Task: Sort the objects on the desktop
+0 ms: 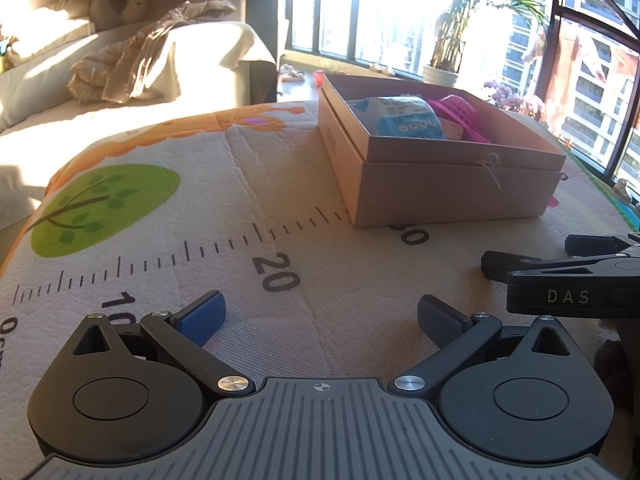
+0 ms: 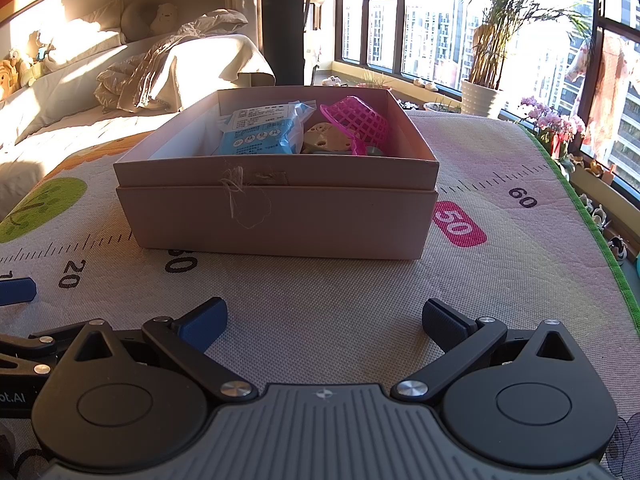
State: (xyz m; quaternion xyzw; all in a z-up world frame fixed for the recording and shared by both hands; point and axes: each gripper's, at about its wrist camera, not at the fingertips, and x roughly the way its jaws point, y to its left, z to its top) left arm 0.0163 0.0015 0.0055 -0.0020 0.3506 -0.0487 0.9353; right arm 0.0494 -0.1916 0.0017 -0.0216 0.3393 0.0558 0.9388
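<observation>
Right wrist view: your right gripper (image 2: pixel 324 318) gapes empty below centre frame; left gripper (image 1: pixel 320 314) likewise spread, cardboard box (image 2: pixel 280 220) holding blue packet (image 2: pixel 260 132) mid-frame.

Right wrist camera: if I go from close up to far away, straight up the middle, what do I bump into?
The right claw, open → bare play mat → front wall of the cardboard box → blue packet inside it → dark pillar behind the box.
</observation>
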